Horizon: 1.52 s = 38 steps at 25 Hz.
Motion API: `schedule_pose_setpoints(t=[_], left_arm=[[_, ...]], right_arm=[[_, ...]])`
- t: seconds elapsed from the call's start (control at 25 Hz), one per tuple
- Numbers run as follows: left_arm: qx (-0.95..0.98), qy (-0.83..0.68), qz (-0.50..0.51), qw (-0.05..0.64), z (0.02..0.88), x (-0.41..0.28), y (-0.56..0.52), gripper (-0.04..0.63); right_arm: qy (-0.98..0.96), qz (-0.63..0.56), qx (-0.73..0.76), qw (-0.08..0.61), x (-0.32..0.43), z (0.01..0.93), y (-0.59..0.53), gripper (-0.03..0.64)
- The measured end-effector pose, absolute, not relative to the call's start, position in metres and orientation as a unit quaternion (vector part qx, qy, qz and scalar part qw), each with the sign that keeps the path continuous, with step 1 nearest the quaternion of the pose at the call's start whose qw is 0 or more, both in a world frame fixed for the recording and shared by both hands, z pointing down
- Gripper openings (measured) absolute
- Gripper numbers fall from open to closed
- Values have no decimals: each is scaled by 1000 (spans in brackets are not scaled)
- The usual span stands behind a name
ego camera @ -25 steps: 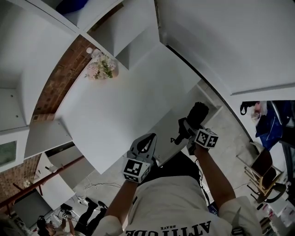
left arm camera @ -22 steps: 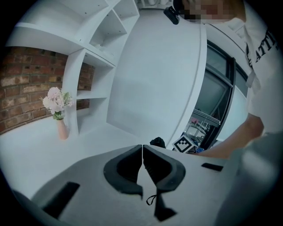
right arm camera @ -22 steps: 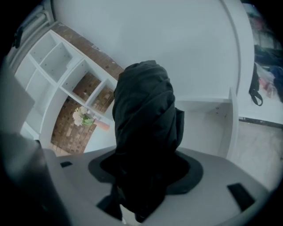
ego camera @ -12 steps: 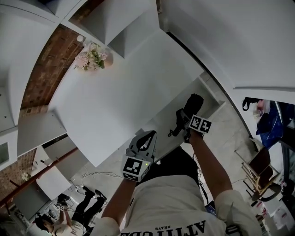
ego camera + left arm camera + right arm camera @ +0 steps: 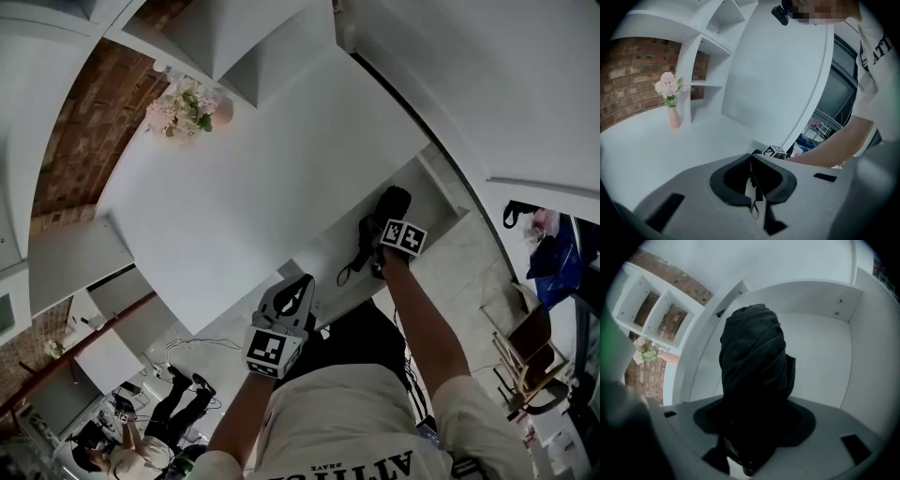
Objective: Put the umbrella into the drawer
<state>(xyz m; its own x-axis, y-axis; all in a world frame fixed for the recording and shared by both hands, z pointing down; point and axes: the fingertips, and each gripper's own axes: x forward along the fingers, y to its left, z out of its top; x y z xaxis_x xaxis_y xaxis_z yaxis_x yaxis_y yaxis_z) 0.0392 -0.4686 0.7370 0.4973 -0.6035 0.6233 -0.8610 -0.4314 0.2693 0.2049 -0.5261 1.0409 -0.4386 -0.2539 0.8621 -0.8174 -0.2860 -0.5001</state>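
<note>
white desk point(image 5: 244, 178) | open drawer point(image 5: 820, 352) | right gripper point(image 5: 384, 232) clamps folded black umbrella point(image 5: 752, 371)

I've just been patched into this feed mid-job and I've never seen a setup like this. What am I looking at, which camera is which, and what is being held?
There is no robot arm here. A person holds a two-jaw gripper in each hand. The head view comes from a camera on the person's head, looking steeply down over their arms. The other two pictures come from cameras riding on the grippers, each looking along its own jaws.

The left gripper has its jaws together with nothing clamped between them, and it is near the front edge of the white tabletop. The right gripper is shut on a folded black umbrella, which points into the open white drawer. A small vase of pink flowers stands at the far side of the tabletop.
</note>
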Motion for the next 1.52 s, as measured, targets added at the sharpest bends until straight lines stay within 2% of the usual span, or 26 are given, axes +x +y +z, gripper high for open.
schedule_pose_setpoints(t=[0.36,0.68,1.2,1.52], left_arm=[[809,-450,223,305,754,39,-470,28],[809,-447,228,305,759,41,-474,27],[815,-457,210,289,747,40,-470,28],[811,-483,183,273,725,15,-460,28]], right_arm=[[-548,642,469,262,203,1063,-520,270],[-550,648,457,261,201,1054,-520,273],[-584,627,463,229,212,985,-531,272],[-625,603,442,226,202,936,-524,272]])
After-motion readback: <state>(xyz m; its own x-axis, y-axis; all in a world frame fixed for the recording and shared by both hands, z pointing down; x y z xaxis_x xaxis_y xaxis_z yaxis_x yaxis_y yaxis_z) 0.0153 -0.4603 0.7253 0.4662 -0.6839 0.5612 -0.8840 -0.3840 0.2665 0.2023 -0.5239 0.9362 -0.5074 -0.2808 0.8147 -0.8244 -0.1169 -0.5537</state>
